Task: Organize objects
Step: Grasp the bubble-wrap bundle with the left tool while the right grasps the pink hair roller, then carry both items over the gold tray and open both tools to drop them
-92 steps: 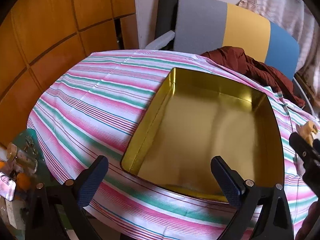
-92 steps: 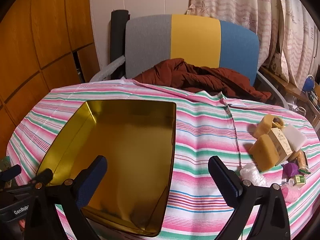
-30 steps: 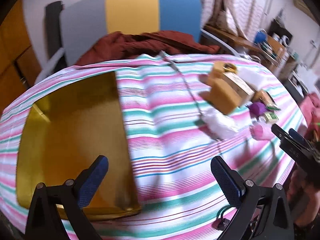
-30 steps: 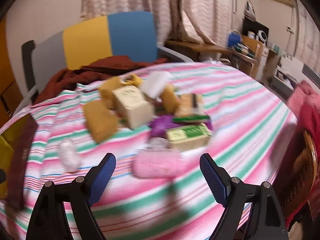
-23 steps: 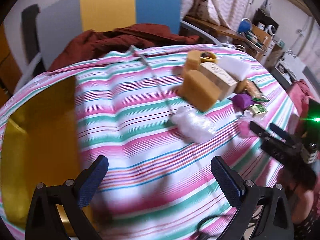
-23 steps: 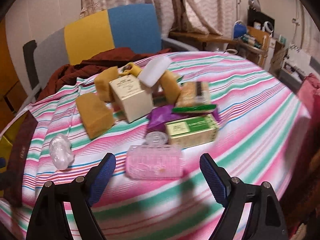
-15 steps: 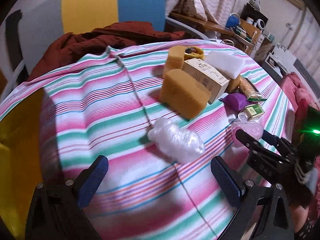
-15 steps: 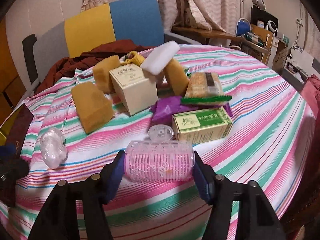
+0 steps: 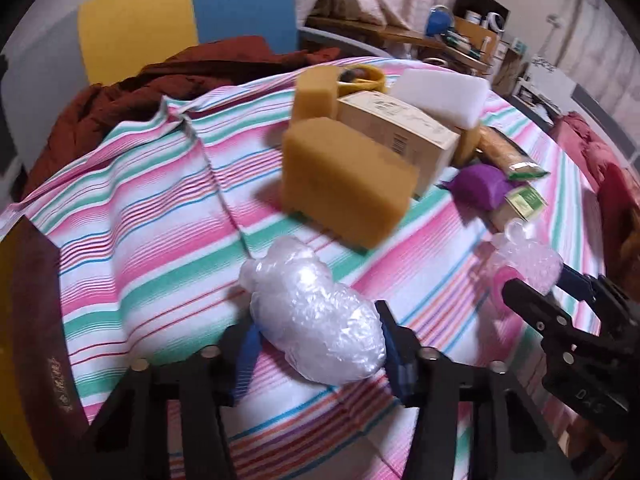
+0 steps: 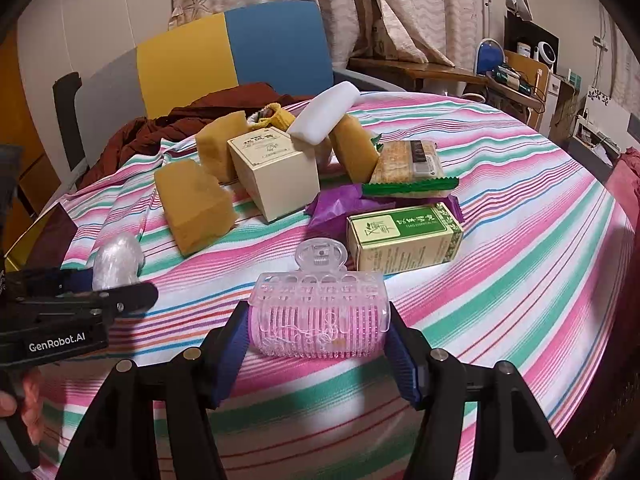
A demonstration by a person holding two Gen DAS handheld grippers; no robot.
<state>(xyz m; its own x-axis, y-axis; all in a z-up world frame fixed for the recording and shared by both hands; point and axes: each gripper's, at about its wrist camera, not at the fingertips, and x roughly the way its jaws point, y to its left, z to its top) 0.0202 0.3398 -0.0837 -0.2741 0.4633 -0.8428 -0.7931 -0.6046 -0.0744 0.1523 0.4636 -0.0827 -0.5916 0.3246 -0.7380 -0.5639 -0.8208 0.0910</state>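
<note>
My left gripper is shut on a clear crumpled plastic bundle that lies on the striped tablecloth. My right gripper is shut on a pink hair roller with a clear clip on it. The roller also shows in the left wrist view, and the bundle in the right wrist view. Behind lie yellow sponges, a cream box, a green box, a white block, a cracker pack and purple wrap.
The gold tin shows only at the far left edge. A grey, yellow and blue chair with a red-brown garment stands behind the table. A cluttered desk is at the right. The table edge curves off at right.
Both grippers swung right from the gold tin to the pile. The left one closed on the plastic bundle and the right one closed on the pink roller.
</note>
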